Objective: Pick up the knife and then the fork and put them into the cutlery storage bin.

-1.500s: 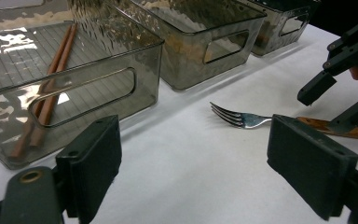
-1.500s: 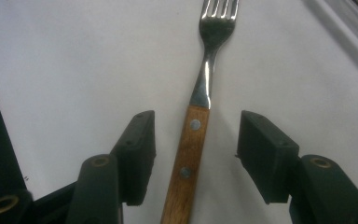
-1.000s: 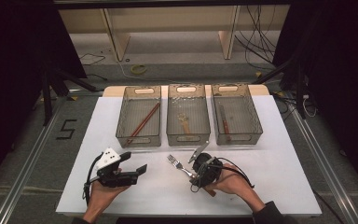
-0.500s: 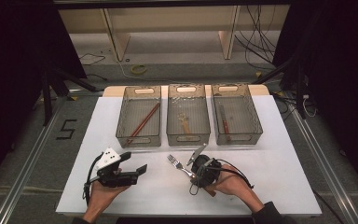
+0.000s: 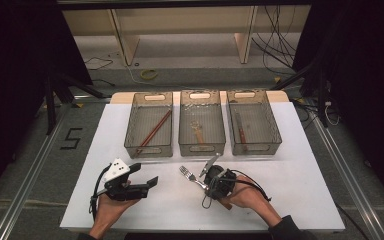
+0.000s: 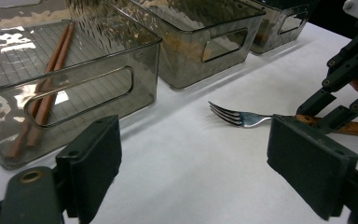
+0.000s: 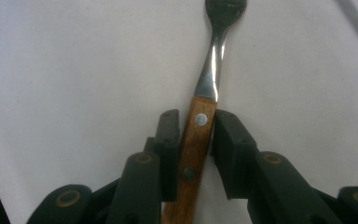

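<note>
From the high view, a white counter (image 5: 290, 200) holds three see-through bins in a row. The left bin (image 5: 149, 125) has brown chopsticks (image 5: 154, 131) in it. The middle bin (image 5: 201, 122) has a small thing with a wooden handle, too blurry to name. The right bin (image 5: 253, 122) has a long thing with a wooden handle, maybe a knife. In front of the middle bin lies a fork (image 5: 191, 176) with a wooden handle. Its prongs point up and to the left. The right tool (image 5: 214, 181) sits on the handle end of the fork, with a hand behind it. The left tool (image 5: 147, 176) is well apart from the fork, off to the left, and it holds nothing. Its jaws stand wide apart.

From the left gripper view, the left tool (image 6: 205, 163) has its two black jaws far apart with bare counter between them. The fork (image 6: 242, 119) lies flat ahead, with the right tool (image 6: 331, 109) at its handle. The chopsticks (image 6: 46, 88) lie in the nearest bin (image 6: 98, 93).

From the right gripper view, the right tool (image 7: 196, 154) has a jaw on each side of the fork's (image 7: 200, 140) wooden handle. The left jaw touches the wood. The right jaw is just beside it, and I cannot tell if it squeezes yet. The metal neck and prongs stick out ahead over the counter (image 7: 74, 70).
</note>
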The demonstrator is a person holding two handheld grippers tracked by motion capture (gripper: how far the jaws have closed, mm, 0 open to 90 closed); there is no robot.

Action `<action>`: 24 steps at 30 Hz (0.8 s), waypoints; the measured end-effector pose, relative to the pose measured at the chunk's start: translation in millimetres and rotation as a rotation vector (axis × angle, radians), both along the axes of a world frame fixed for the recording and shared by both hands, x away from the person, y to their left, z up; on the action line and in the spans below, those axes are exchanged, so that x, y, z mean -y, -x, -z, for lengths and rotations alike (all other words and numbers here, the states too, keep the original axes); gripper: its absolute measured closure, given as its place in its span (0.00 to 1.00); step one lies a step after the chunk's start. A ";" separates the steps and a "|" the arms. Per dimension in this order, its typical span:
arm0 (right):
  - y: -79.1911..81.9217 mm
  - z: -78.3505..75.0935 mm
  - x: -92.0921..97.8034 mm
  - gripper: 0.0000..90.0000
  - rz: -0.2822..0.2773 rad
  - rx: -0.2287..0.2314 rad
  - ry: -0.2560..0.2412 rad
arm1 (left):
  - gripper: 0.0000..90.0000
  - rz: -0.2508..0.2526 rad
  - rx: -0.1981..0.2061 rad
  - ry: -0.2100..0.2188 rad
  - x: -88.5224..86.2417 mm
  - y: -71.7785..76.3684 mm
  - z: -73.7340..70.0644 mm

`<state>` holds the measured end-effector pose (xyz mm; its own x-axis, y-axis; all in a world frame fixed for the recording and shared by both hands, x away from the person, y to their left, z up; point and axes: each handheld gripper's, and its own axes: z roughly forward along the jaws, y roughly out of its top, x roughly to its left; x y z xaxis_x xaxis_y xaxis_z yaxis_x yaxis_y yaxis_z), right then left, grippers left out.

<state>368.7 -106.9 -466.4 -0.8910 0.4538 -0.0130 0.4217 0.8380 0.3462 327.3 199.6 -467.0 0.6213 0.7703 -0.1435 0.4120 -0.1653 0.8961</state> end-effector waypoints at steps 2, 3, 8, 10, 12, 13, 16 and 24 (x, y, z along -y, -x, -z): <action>-0.6 -0.3 -0.5 0.81 0.007 -0.003 0.003 | 0.19 0.001 -0.001 0.003 0.0 0.0 0.0; -0.9 -0.4 -0.7 0.81 0.011 -0.005 0.004 | 0.19 -0.001 -0.001 0.007 0.2 0.0 0.0; -1.0 -0.7 -1.4 0.85 0.022 -0.001 0.017 | 0.19 0.001 0.000 0.002 0.2 0.1 -0.1; -1.3 -0.8 -1.5 0.86 0.022 -0.001 0.018 | 0.19 0.001 0.000 0.002 0.1 0.1 0.0; -1.1 -1.0 -2.3 0.86 0.022 0.001 0.021 | 0.19 0.000 0.000 0.002 0.1 0.0 0.0; -1.3 -1.0 -2.4 0.86 0.022 0.003 0.021 | 0.19 0.000 0.000 0.002 0.1 0.0 0.0; -1.2 -1.2 -1.8 0.86 0.024 -0.003 0.019 | 0.19 -0.002 0.001 0.005 0.1 -0.1 0.1; -4.3 -3.1 2.0 0.87 0.020 0.005 -0.011 | 0.19 -0.002 0.001 0.005 -0.4 -0.3 0.2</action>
